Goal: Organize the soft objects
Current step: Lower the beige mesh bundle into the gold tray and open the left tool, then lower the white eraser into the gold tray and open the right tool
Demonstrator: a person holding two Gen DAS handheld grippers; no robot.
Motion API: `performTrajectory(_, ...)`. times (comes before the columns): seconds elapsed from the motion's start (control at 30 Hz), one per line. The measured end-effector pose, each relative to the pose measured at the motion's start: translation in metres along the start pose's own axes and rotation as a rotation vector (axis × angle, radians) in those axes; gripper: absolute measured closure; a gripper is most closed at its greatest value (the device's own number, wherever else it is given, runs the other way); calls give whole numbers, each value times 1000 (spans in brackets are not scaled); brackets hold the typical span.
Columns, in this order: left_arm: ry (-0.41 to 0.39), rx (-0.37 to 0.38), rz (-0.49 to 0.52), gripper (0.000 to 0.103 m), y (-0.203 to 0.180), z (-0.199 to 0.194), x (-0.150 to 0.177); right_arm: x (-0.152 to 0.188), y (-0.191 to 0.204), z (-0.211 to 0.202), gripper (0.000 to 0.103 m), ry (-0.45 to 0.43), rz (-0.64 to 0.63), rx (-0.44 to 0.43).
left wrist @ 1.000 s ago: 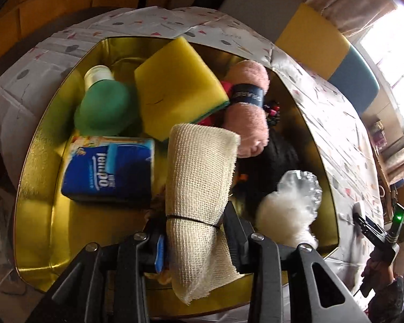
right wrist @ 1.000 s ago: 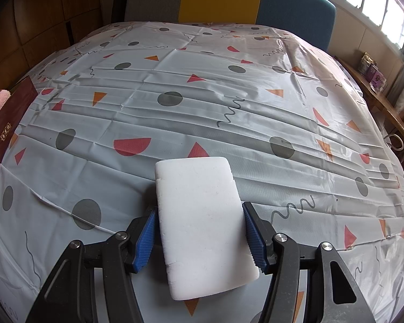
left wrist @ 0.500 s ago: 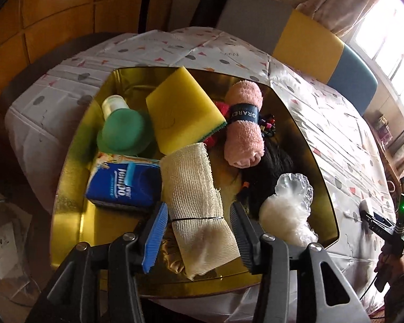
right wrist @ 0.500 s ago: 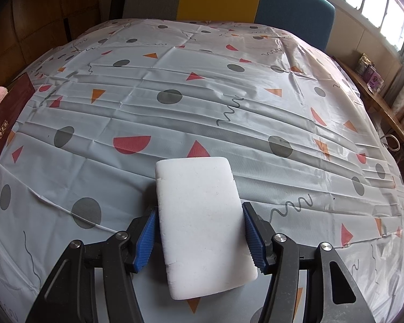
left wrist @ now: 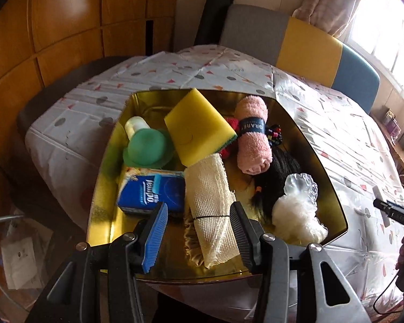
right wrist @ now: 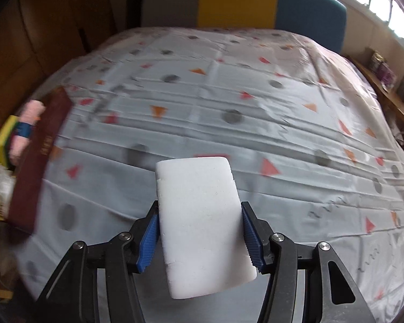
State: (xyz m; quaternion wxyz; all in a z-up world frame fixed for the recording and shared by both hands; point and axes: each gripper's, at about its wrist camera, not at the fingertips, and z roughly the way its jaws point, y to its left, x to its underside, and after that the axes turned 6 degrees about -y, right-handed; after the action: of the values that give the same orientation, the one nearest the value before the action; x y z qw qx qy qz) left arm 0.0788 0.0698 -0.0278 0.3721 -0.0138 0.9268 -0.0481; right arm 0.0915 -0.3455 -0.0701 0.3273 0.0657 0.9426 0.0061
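Observation:
A gold-lined box (left wrist: pixel 309 145) holds a cream rolled cloth (left wrist: pixel 210 204), a yellow sponge (left wrist: pixel 196 129), a pink rolled towel (left wrist: pixel 253 137), a blue tissue pack (left wrist: pixel 153 191), a green-capped bottle (left wrist: pixel 146 145), a black tuft (left wrist: pixel 280 167) and a white fluffy ball in clear plastic (left wrist: pixel 296 212). My left gripper (left wrist: pixel 198 215) hovers open above the cream roll, with a gap on each side of it. My right gripper (right wrist: pixel 199 215) is shut on a white sponge block (right wrist: pixel 196 185), held above the patterned tablecloth (right wrist: pixel 256 113).
In the right wrist view the box's maroon outer wall (right wrist: pixel 37 161) stands at the left, with the pink towel (right wrist: pixel 31 118) behind it. A grey, yellow and blue chair back (left wrist: pixel 309 51) is at the table's far side. Wooden panels (left wrist: pixel 67 27) lie to the left.
My left gripper has opened, let go of the cream roll and risen away from the box. My right gripper has carried the white sponge leftwards, so the box now shows more.

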Motion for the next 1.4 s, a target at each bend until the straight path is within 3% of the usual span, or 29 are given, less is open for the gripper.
performTrajectory(0.37,-79,-51,5,54,6,-17,-3,-36,172,-47,46,-132,-108,-333)
performTrajectory(0.47,-90,-63,-6,54,10,-20,-4,-42,218,-50,45,-146,-141,-385)
performTrajectory(0.63,-113,-93,-25,54,21,-25,-3,-42,265,-30,45,-116,-182,-395)
performTrajectory(0.8,-110,-111,-43,53,30,-25,-1,-30,291,7,43,-41,-251,-323)
performTrajectory(0.97,-107,-127,-60,53,36,-23,1,-19,295,28,42,-16,-286,-248)
performTrajectory(1.17,-102,-138,-75,52,41,-20,1,-11,289,34,41,1,-281,-234)
performTrajectory(1.4,-116,-161,-69,45,40,-24,3,-7,288,24,28,-41,-277,-233)
